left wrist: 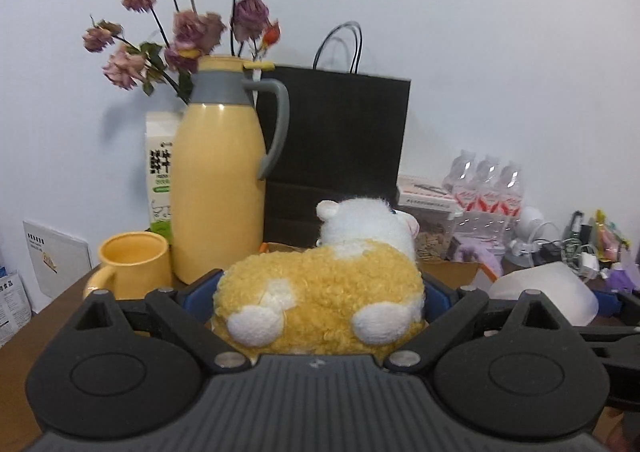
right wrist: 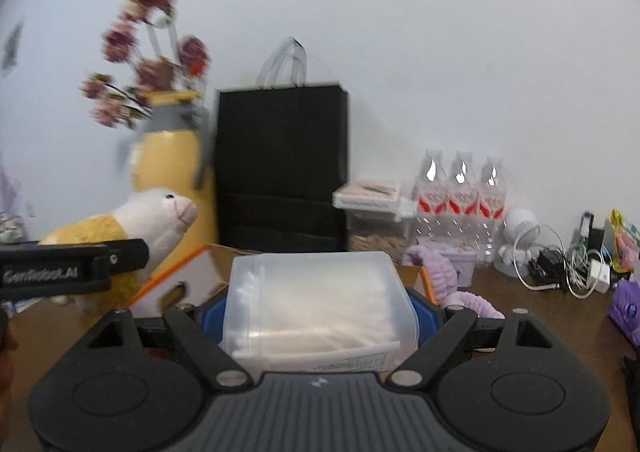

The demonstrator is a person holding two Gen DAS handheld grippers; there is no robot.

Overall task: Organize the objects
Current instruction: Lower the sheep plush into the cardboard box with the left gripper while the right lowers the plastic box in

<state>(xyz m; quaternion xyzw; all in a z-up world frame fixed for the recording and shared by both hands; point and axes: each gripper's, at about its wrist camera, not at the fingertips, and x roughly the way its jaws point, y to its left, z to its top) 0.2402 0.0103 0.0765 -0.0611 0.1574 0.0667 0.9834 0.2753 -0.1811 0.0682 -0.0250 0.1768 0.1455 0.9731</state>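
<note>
Plush sheep is clamped in the left gripper, blue pads pressing into its yellow woolly sides, white head pointing away from the camera. From the right wrist view you can see the same toy off to the left, held up above the brown worktop, face turned right, with the left gripper's black finger across its body.

Right gripper is pinching a frosted plastic tub, pads snug on both sides, paper label along its near edge. The tub sits just in front of an open cardboard box with orange trim, and shows up at the right edge of the left wrist view too.

Behind the sheep: a yellow thermos jug with a grey handle, a yellow mug right beside it, a milk carton behind it, and dried pink flowers above. A black paper bag stands against the wall, just right of the jug. Further right are three water bottles, a clear container with a small box on top, a purple fuzzy thing and a tangle of cables and chargers.
</note>
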